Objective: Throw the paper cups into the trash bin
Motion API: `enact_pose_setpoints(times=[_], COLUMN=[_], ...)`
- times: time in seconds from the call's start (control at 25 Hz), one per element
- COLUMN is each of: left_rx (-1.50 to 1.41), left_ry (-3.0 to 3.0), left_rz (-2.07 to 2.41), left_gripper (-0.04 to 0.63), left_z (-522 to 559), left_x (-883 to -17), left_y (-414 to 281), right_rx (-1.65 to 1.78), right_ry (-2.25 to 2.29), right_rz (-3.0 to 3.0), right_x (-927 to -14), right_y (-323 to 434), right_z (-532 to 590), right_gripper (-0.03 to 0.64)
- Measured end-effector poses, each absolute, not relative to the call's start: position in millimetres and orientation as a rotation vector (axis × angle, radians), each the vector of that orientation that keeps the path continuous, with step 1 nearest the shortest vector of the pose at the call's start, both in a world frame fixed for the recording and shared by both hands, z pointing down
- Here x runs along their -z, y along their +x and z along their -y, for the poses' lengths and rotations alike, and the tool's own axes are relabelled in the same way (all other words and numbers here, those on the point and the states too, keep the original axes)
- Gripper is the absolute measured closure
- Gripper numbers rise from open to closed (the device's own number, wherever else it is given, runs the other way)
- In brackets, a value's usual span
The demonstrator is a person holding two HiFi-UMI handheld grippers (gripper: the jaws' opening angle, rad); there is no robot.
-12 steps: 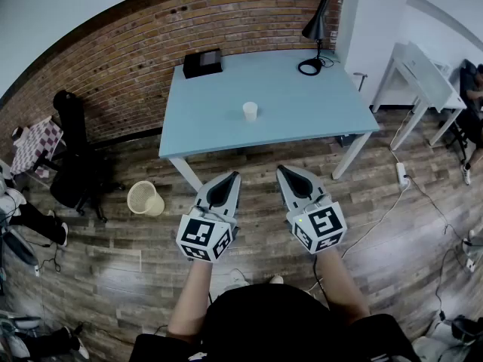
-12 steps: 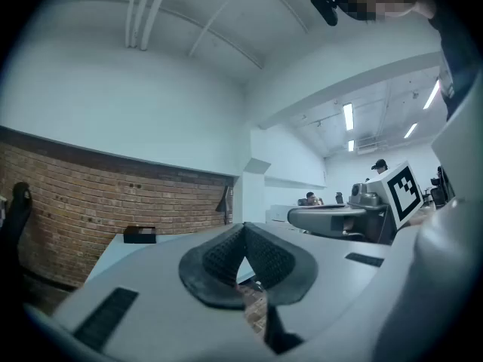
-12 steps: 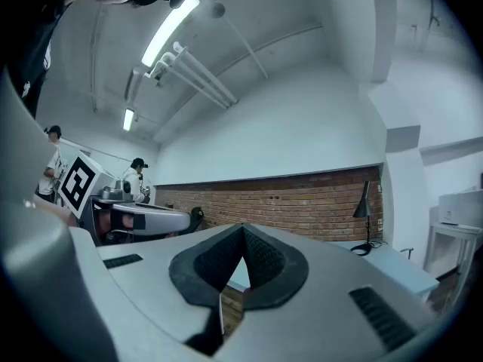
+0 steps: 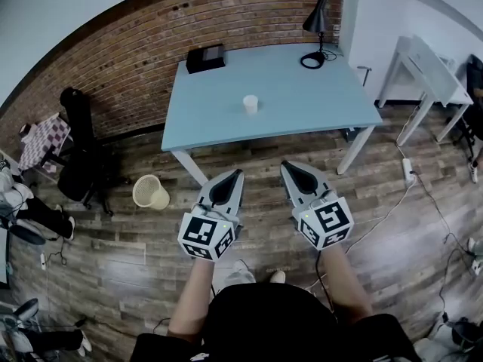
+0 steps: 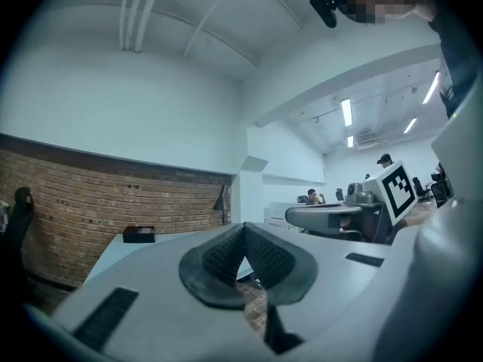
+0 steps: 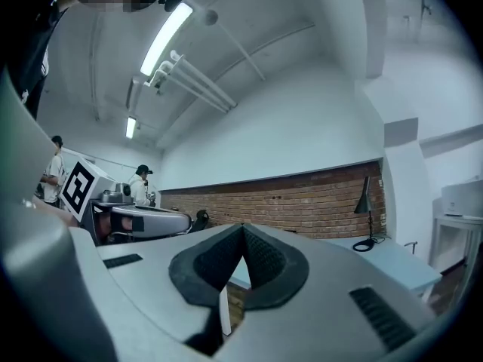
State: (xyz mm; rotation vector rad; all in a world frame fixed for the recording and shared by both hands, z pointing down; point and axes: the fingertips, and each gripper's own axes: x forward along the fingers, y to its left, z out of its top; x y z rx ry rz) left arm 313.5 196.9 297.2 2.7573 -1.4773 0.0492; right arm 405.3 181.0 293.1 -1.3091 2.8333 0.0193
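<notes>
On the table, paper cup stands well beyond the fingers

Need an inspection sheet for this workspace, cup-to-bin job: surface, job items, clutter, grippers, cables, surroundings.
Surface: light blue table, mostly bare, set against the brick wall.
Job's things: one paper cup upright near the table's middle; trash bin on the floor off the table's front left corner.
Clutter: black box at the table's back left; desk lamp at its back right.
Grippers: left hand-held gripper and right hand-held gripper both shut and empty, held over the floor short of the table.
Cables: power strip with its cable on the floor right of the table.
Surroundings: wooden floor; black chair at left; white desk at right.
</notes>
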Motion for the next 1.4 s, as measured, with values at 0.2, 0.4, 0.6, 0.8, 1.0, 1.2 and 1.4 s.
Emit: enact_pose_setpoints(times=[0.2,0.4,0.6,0.8,1.0,1.2,1.4], left_rx=[-0.057,-0.05,-0.012,-0.006,-0.019,-0.016,0.077], left_ry=[2.754,2.755,2.752,2.747,2.763,2.772,2.759], left_rz=[1.492,1.493,1.466,1.457,1.431,1.408,1.368], left_gripper=[0.592,0.592,0.592,0.592,0.592,0.592,0.592], left_z=[-195,-191,-174,-151,-122,-91,-67], left_x=[-297,-298,-296,-297,-298,-300,-290], left_y=[314,306,299,285,275,259,238], right_rx=[0.0,0.01,0.017,0.023,0.026,0.023,0.03], right_ry=[-1.317,-1.311,-1.309,-1.318,-1.338,-1.362,-1.391], right_rz=[-2.826,-2.821,-2.814,-2.807,-2.801,-2.795,-2.791], right_x=[-294,-295,-293,-292,-291,-292,-292], right_y=[413,403,395,383,370,354,336], right_z=[-176,-171,-154,-131,-103,-74,-48], right_gripper=[0.613,0.612,0.613,0.612,0.614,0.612,0.614])
